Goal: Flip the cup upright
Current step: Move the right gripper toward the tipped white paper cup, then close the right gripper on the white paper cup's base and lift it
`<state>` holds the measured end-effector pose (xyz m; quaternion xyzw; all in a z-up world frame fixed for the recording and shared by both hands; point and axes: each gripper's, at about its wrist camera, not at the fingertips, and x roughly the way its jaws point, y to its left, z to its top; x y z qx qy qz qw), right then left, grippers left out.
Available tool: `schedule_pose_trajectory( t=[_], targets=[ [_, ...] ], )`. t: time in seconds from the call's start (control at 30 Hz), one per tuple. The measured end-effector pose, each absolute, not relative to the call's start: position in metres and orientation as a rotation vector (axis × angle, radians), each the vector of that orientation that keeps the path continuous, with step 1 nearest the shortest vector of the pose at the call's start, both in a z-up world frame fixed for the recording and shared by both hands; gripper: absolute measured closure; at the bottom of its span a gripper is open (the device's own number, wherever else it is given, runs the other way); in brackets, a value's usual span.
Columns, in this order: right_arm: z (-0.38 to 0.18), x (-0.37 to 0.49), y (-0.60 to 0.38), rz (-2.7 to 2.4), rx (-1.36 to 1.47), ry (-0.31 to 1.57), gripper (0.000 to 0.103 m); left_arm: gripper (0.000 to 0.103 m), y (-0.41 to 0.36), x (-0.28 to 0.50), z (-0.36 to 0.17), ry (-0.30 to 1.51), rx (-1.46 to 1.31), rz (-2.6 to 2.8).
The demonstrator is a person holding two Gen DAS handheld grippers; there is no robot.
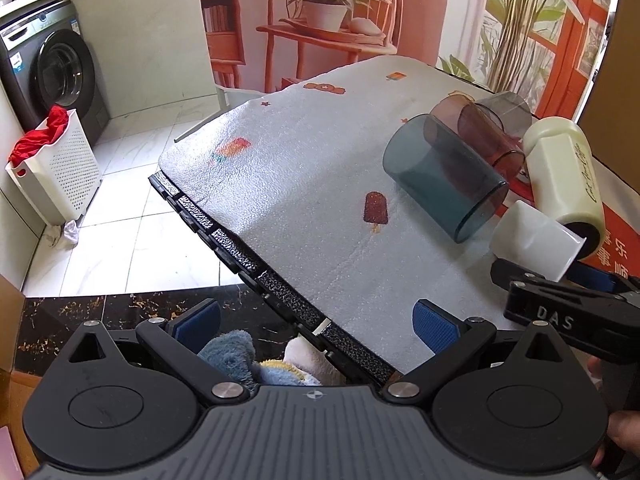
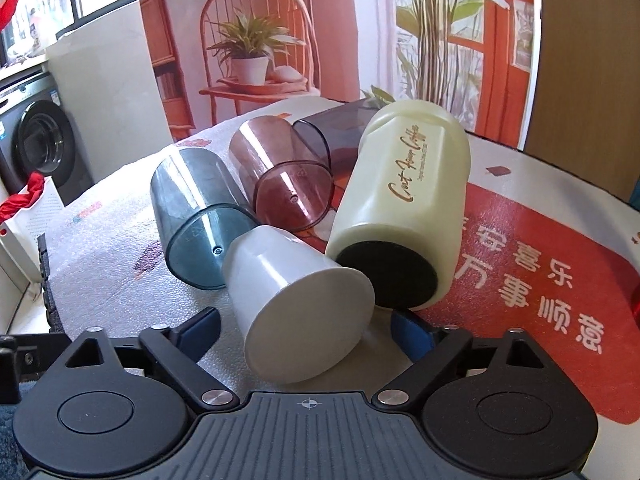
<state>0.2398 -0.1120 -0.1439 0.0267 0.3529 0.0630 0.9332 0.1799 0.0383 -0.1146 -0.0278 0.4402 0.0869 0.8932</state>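
Note:
Several cups lie on their sides on the padded table. A white cup [image 2: 296, 304] lies closest, its flat base toward my right gripper [image 2: 306, 330], whose open jaws stand on either side of the base without touching it. Behind it lie a blue-grey translucent cup [image 2: 196, 208], a pink translucent cup [image 2: 280, 176], a smoky grey cup [image 2: 332, 136] and a cream cup with script lettering [image 2: 404, 208]. In the left wrist view my left gripper [image 1: 316, 326] is open and empty at the table's near edge, left of the white cup [image 1: 532, 236] and blue-grey cup [image 1: 440, 176].
The table carries a white quilted cloth [image 1: 288, 184] with ice-lolly prints and a red mat with white characters [image 2: 540, 264]. Off the left edge are floor tiles, a white laundry basket [image 1: 60, 172] and a washing machine [image 1: 52, 72]. Plush fabric [image 1: 240, 356] lies below the table edge.

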Motion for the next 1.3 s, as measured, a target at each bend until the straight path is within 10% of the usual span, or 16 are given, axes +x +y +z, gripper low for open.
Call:
schedule_pose_trajectory(
  t=[0.2, 1.3],
  targets=[
    [-0.145, 0.235, -0.112, 0.147, 0.061, 0.727, 0.040, 0.000, 0.041, 0.178, -0.115, 0.914, -0.065, 0.182],
    [-0.126, 0.154, -0.224, -0.147, 0.368, 0.932, 0.028, 0.000, 0.034, 0.164, -0.112, 0.887, -0.082, 0.125]
  ],
)
